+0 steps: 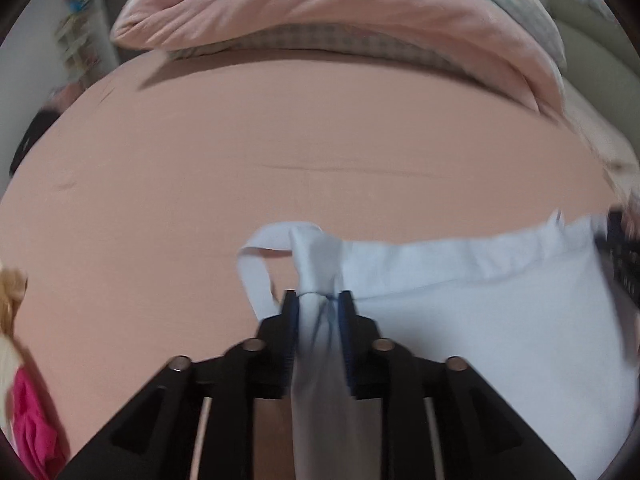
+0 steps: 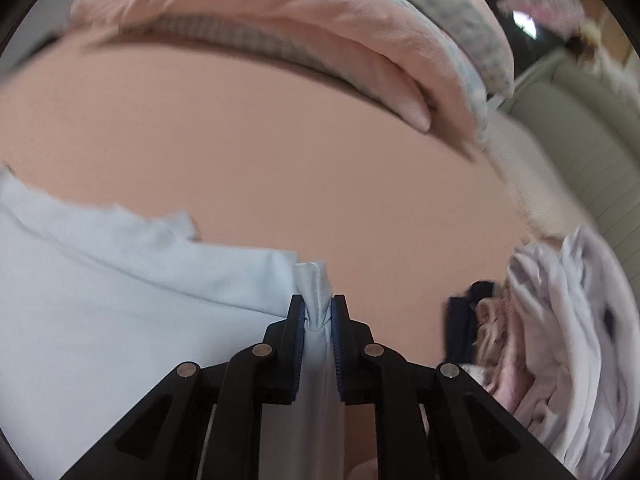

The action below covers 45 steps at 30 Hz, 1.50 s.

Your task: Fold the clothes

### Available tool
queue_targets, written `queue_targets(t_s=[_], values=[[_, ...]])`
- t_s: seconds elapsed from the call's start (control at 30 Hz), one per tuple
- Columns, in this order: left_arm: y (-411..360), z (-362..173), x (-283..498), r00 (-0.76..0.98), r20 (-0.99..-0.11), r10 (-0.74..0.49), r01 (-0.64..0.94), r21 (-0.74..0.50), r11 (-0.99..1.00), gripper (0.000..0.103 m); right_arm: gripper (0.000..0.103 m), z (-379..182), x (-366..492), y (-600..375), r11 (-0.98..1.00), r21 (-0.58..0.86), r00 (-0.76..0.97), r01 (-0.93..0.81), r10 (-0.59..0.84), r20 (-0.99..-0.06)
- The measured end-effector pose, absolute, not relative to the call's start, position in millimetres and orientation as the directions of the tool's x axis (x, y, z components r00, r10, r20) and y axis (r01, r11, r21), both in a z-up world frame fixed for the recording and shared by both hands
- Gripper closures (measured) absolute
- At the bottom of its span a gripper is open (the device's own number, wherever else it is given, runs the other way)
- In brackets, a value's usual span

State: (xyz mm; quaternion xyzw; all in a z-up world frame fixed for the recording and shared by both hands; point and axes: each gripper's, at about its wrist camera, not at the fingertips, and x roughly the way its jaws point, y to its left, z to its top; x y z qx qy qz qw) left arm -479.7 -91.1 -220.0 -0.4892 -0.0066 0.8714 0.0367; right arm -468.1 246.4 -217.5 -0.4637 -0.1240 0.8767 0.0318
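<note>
Left gripper (image 1: 318,298): both fingers clenched on a bunched corner of the pale blue garment (image 1: 460,300). Cloth is pinched between the blue pads (image 1: 294,320) and trails back under the gripper body. A narrow strap loop (image 1: 256,264) of the same garment hangs just to the left of the fingertips.

Right gripper (image 2: 318,304): clenched likewise on a gathered fold of the pale blue garment (image 2: 120,280), a small tuft standing up past the fingertips.

The garment spans between the two grippers: it spreads to the right of the left gripper and to the left of the right gripper, with its hemmed edge ahead of the fingers. It lies over the peach bedsheet (image 1: 280,140).

Ahead of both grippers, well apart: folded pink blanket (image 1: 340,8) at the far side of the bed. Right of the right gripper, near: pile of clothes (image 2: 560,340), white and pink, unsorted. Motion blur in both views.
</note>
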Motion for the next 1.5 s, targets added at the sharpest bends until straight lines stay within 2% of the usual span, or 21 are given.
queue_targets(t_s=[0.1, 0.17, 0.27, 0.37, 0.53, 0.63, 0.73, 0.87, 0.97, 1.1, 1.17, 1.37, 1.5], values=[[-103, -218, -475, -0.484, -0.867, 0.117, -0.042, -0.110, -0.993, 0.057, 0.086, -193, -459, 264, -0.986, -0.164, -0.601, -0.001, 0.132, -0.788], [-111, -217, -473, -0.460, -0.875, 0.148, -0.031, -0.151, -0.988, 0.057, 0.076, -186, -456, 272, -0.992, -0.123, -0.581, -0.006, 0.104, -0.807], [-113, -218, -461, -0.434, -0.890, 0.141, -0.033, -0.140, -0.990, 0.055, 0.076, -181, -438, 282, -0.999, -0.049, -0.543, -0.002, 0.042, -0.839], [-107, -191, -430, -0.482, -0.857, 0.180, -0.070, -0.167, -0.983, 0.055, 0.076, -173, -416, 288, -1.000, -0.025, -0.540, 0.003, 0.019, -0.841], [-96, -146, -377, -0.556, -0.794, 0.245, -0.134, -0.206, -0.969, 0.057, 0.076, -129, -361, 311, -0.997, 0.066, -0.570, 0.034, -0.074, -0.818], [-64, -131, -332, -0.494, -0.827, 0.269, -0.226, -0.176, -0.958, 0.057, 0.076, -118, -306, 310, -0.998, 0.046, -0.563, 0.030, -0.055, -0.825], [-44, -132, -277, -0.500, -0.825, 0.265, -0.243, -0.160, -0.957, 0.057, 0.076, -131, -252, 307, -0.995, 0.095, -0.531, 0.018, -0.090, -0.842], [-52, -156, -219, -0.492, -0.846, 0.208, -0.090, -0.188, -0.978, 0.057, 0.076, -164, -180, 293, -0.993, 0.121, -0.489, 0.012, -0.111, -0.865], [-56, -171, -186, -0.459, -0.853, 0.248, -0.035, -0.262, -0.965, 0.057, 0.076, -184, -143, 300, -0.995, 0.069, -0.485, -0.068, -0.028, -0.874], [-72, -185, -156, -0.453, -0.852, 0.262, 0.054, -0.320, -0.946, 0.057, 0.076, -196, -115, 333, -0.970, 0.153, -0.466, -0.187, -0.049, -0.883], [-83, -190, -144, -0.458, -0.851, 0.256, 0.107, -0.339, -0.935, 0.057, 0.061, -200, -106, 347, -0.957, 0.188, -0.465, -0.221, -0.066, -0.883], [-115, -207, -107, -0.471, -0.850, 0.237, 0.262, -0.392, -0.882, 0.057, 0.060, -211, -77, 355, -0.923, 0.286, -0.506, -0.257, -0.124, -0.853], [-101, -204, -101, -0.497, -0.829, 0.257, 0.197, -0.396, -0.897, 0.057, 0.060, -205, -69, 336, -0.940, 0.260, -0.519, -0.220, -0.113, -0.847]])
